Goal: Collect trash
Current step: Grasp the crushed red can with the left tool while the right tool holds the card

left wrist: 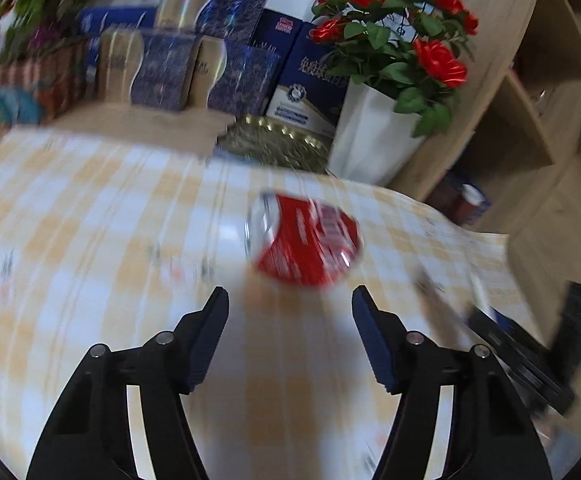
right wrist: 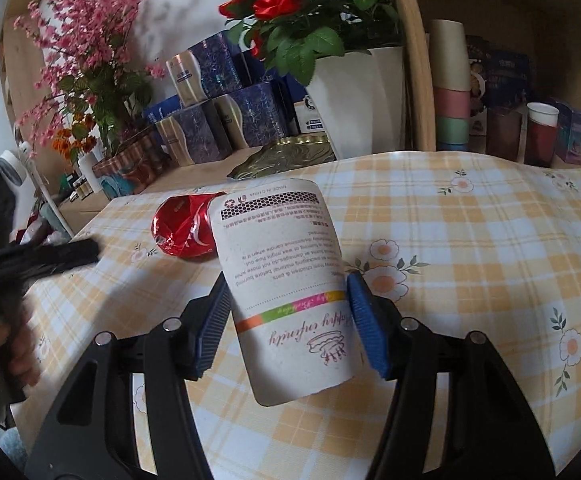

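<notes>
Left wrist view. Left gripper point(left wrist: 289, 300) with jaws apart and nothing between the pads, aimed down at the checked tablecloth point(left wrist: 90, 220). Just ahead of the fingertips, slightly right of centre: crushed red can point(left wrist: 304, 240), lying on its side, not yet touched. Gap between the pads looks about as wide as the can, probably set for a straddling approach. Whole view smeared by motion blur. Farther ahead, past the can: gold tray point(left wrist: 278, 140), blue gift boxes point(left wrist: 194, 68), white pot of red roses point(left wrist: 374, 128). Far right of the tool: wooden shelf unit point(left wrist: 530, 80).

Right wrist view. Right gripper point(right wrist: 288, 316) clenched on a printed paper tube point(right wrist: 290, 280), one blue pad against each side of the lower half, upper end leaning away ahead of the fingertips and slightly left. Tube apparently clear of the tablecloth point(right wrist: 470, 240), so likely carried as collected trash. Beyond the tube's far end, a little left: the same red can point(right wrist: 184, 228), resting on the cloth. Far left of the tool: the left gripper point(right wrist: 62, 254), held in a hand point(right wrist: 18, 352), pointing toward the can. Ahead right: stacked cups point(right wrist: 450, 92) on the shelf.
</notes>
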Available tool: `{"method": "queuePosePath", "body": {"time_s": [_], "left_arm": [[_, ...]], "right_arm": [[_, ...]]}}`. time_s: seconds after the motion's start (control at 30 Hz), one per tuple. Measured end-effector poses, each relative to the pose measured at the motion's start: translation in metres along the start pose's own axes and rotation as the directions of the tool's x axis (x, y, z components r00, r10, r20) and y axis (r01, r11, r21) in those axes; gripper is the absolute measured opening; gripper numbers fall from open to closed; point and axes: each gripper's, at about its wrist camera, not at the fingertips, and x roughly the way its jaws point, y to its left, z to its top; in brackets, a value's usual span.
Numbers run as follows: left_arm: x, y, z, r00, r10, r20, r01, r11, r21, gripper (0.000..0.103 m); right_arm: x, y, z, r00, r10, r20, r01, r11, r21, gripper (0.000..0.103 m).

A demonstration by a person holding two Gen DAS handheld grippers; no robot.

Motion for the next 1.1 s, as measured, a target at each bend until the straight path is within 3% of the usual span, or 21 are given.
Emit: {"method": "queuePosePath", "body": {"time_s": [0.13,0.33,0.4,0.43,0.5,0.7,0.83,1.03,1.1], "left_arm": [[0.040,-0.003,0.028,0.998,0.056,-0.010,-0.056,0.998,0.033,0.062],[0.085,0.006,0.049,0.995,0.067,-0.076,-0.072,0.995,-0.066,0.062],[0.094,0.010,0.051,0.993,0.067,-0.100,-0.078,0.992,-0.104,0.053],[0.100,0.014,0.051,0.991,0.055,-0.126,-0.071,0.989,-0.132,0.034],[0.097,0.016,0.049,0.992,0.038,-0.122,-0.056,0.987,-0.153,0.028],[0.069,0.007,0.037,0.994,0.036,-0.104,-0.044,0.996,-0.076,0.025],[0.023,0.001,0.025,0.995,0.017,-0.095,-0.020,0.999,-0.034,0.025],[-0.048,0.004,0.000,0.993,-0.017,-0.115,0.009,0.998,-0.065,0.024],[-0.070,0.006,-0.009,0.992,-0.033,-0.123,0.023,0.996,-0.084,0.024]], "right_arm": [[0.004,-0.002,0.000,1.000,0.008,-0.019,-0.008,1.000,0.001,0.059],[0.005,0.000,-0.001,0.999,0.021,-0.029,-0.021,1.000,-0.006,0.059],[0.006,-0.001,-0.001,0.999,0.026,-0.032,-0.026,1.000,0.004,0.059],[0.006,-0.002,-0.001,0.999,0.024,-0.033,-0.024,1.000,0.009,0.060],[0.007,-0.004,-0.001,0.999,0.025,-0.034,-0.024,1.000,0.015,0.060],[0.006,-0.005,-0.001,0.999,0.019,-0.027,-0.019,1.000,0.021,0.059],[0.005,-0.006,0.000,1.000,0.002,-0.027,-0.001,1.000,0.026,0.059],[0.009,0.021,-0.002,0.993,-0.060,-0.101,0.049,0.993,-0.103,0.059],[-0.006,0.032,-0.002,0.995,-0.044,-0.093,0.033,0.993,-0.117,0.059]]}}
